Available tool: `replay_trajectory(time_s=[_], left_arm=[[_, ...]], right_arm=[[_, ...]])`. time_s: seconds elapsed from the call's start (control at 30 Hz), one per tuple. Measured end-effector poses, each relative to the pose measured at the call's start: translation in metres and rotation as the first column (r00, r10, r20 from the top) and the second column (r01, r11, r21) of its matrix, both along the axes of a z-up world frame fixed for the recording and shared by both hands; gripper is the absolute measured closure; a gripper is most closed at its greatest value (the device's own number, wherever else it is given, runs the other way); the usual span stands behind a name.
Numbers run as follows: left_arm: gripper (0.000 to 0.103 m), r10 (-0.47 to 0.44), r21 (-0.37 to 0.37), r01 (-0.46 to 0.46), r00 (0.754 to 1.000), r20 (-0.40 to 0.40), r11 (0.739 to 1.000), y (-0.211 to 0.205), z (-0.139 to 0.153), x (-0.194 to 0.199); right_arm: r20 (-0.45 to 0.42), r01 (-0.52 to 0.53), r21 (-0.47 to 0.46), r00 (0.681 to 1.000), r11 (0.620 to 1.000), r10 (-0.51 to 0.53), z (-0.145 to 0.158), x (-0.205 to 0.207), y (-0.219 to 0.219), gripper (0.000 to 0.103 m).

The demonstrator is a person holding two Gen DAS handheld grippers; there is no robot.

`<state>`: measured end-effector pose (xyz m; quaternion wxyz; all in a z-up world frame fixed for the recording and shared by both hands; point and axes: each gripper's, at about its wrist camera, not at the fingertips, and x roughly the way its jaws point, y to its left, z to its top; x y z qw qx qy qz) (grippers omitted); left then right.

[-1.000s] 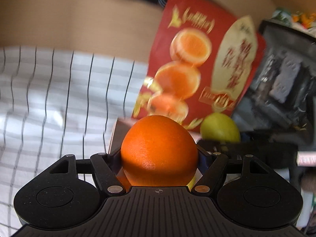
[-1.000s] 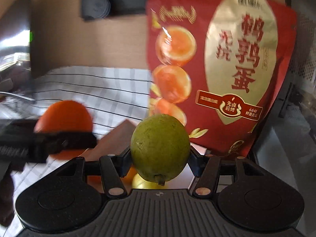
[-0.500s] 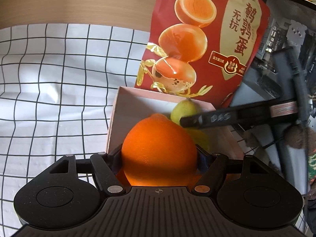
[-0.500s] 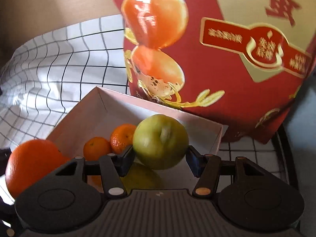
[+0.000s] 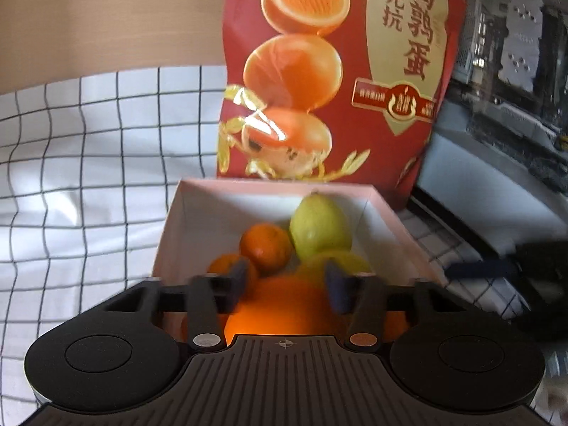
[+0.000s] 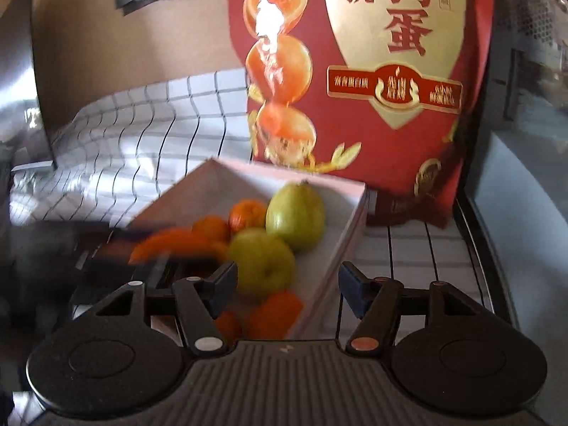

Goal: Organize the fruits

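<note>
Pointing down into the pink-rimmed white cardboard box [image 5: 167, 227], the left black two-finger gripper [image 5: 287, 285] had its jaws closing, nothing pressed between the pads; the large round orange [image 5: 284, 305] lay blurred just below and behind the fingertips, inside the box's near end. The right black two-finger gripper [image 6: 287, 287] stood above the box's near right wall [image 6: 340, 245], its jaws opening and empty. Both tools had free air above the box; the tall red foil snack bag [image 5: 401, 149] stood upright against the far wall and closed off that side. A white cloth with a black grid [image 5: 88, 163] spread open to the left, and grey equipment [image 5: 504, 71] crowded the right. Within the box lay a green pear-shaped fruit [image 6: 295, 216] at the far side, a yellow-green round fruit [image 6: 262, 261] nearer, and small orange mandarins [image 6: 246, 214] beside them; others near the front were too blurred to count.
</note>
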<state>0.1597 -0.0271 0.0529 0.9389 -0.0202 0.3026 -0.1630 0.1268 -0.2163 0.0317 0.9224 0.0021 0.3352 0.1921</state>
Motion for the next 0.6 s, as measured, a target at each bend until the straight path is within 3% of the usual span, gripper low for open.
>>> replay_trajectory(time_s=[0.13,0.2,0.33,0.4,0.57,0.6], left_arm=[[0.061,-0.03,-0.081,0.03,1.0,0.002,0.996,0.011,0.008,-0.008],[0.061,-0.03,-0.085,0.032,0.999,0.028,0.996,0.021,0.013,-0.022],[0.061,0.041,-0.063,-0.036,0.996,0.085,0.997,0.046,0.015,-0.063],[0.061,0.094,-0.069,-0.088,0.99,0.1,0.994,0.06,0.01,-0.085],[0.061,0.178,-0.061,-0.175,0.983,0.046,0.983,0.081,-0.006,-0.12],[0.061,0.186,-0.042,-0.184,0.982,0.028,0.982,0.081,-0.01,-0.125]], right_arm=[[0.044,-0.019,-0.042,0.999,0.999,0.021,0.003,-0.021,-0.001,0.039],[0.063,-0.028,-0.061,0.998,0.998,0.032,0.006,-0.033,-0.002,0.039],[0.073,-0.056,-0.052,0.995,0.997,0.06,0.005,-0.057,0.0,0.038],[0.091,-0.071,-0.092,0.993,0.993,0.08,-0.002,-0.069,0.006,0.038],[0.113,0.036,-0.224,0.994,0.974,-0.01,-0.028,-0.072,0.013,0.038],[0.116,0.068,-0.232,0.992,0.97,-0.042,-0.031,-0.069,0.01,0.031]])
